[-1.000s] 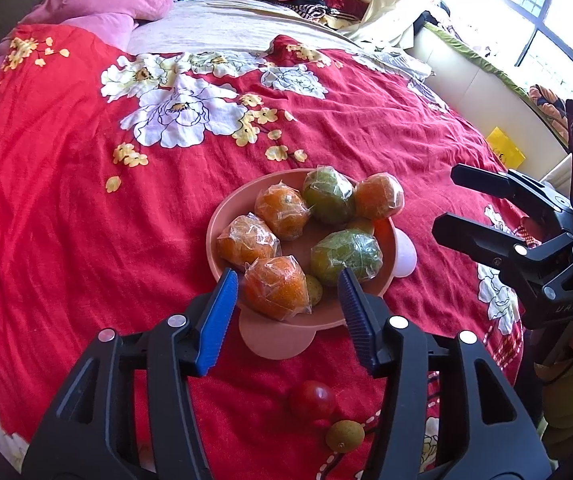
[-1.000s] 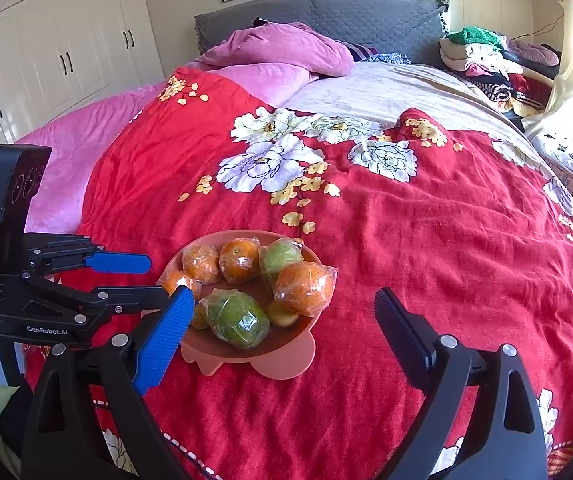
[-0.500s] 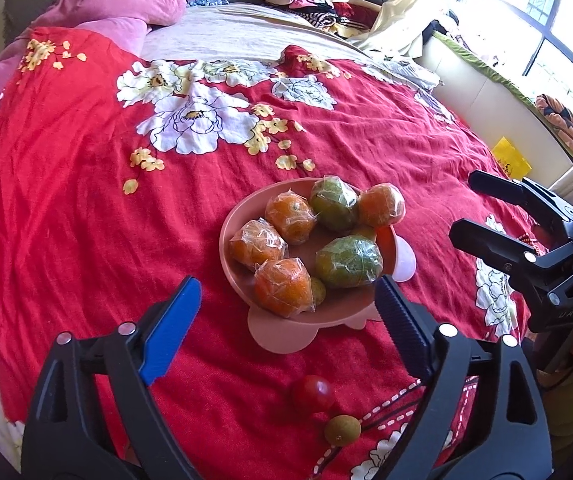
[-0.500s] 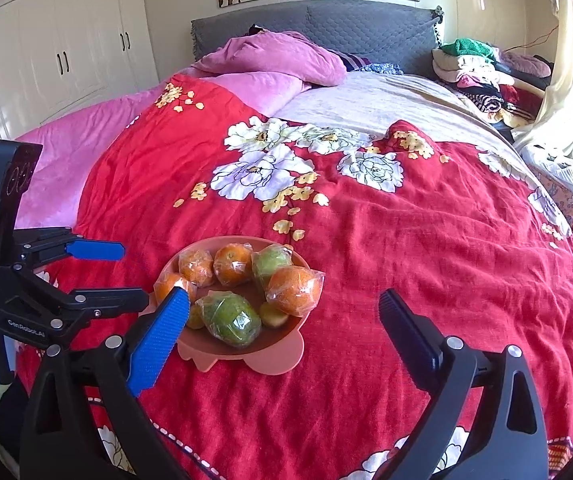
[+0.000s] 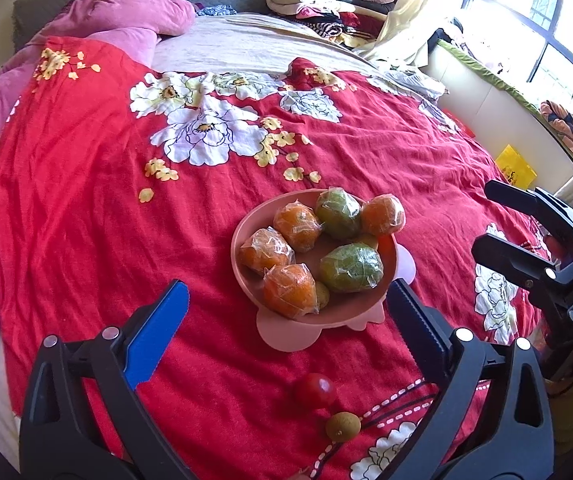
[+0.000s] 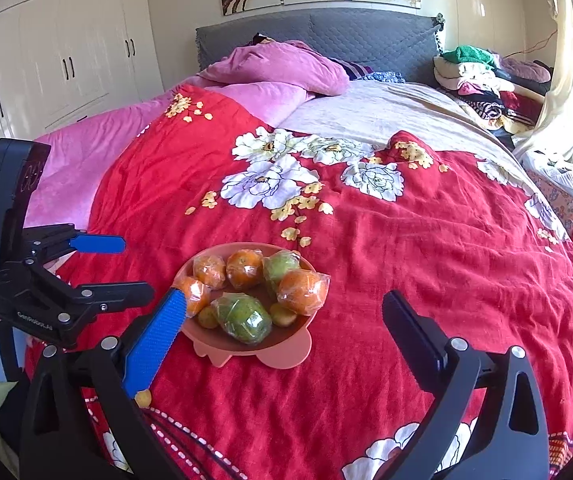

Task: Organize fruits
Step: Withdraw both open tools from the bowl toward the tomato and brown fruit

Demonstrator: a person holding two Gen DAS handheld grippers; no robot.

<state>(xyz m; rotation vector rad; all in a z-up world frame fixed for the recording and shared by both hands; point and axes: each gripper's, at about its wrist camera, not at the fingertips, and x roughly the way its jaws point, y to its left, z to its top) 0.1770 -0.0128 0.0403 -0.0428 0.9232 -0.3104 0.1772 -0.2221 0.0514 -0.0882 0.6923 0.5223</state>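
Observation:
A pink bowl [image 5: 242,236] [image 6: 246,346] sits on the red flowered bedspread [image 5: 86,220], holding several plastic-wrapped oranges and two wrapped green fruits [image 5: 350,268] [image 6: 242,318]. My left gripper [image 5: 286,286] [image 6: 134,267] hovers just short of the bowl's near side with its jaws opening wide, the nearest wrapped orange [image 5: 288,290] lying free in the bowl. A cherry tomato [image 5: 315,390] and a small brownish-green fruit [image 5: 342,426] lie loose in front of the bowl. My right gripper [image 6: 284,297] [image 5: 484,216] stands right of the bowl, jaws opening, nothing between them.
Pink pillows [image 5: 126,12] and a grey headboard [image 6: 366,32] lie at the bed's far end. Folded clothes [image 6: 474,68] are piled at the far right. A white wardrobe [image 6: 66,52] stands left of the bed, and a window [image 5: 546,12] with a padded ledge is on the right.
The left jaws spread wide from around the nearest wrapped orange, which stays in the bowl. The right jaws widened a little and that view drew back slightly.

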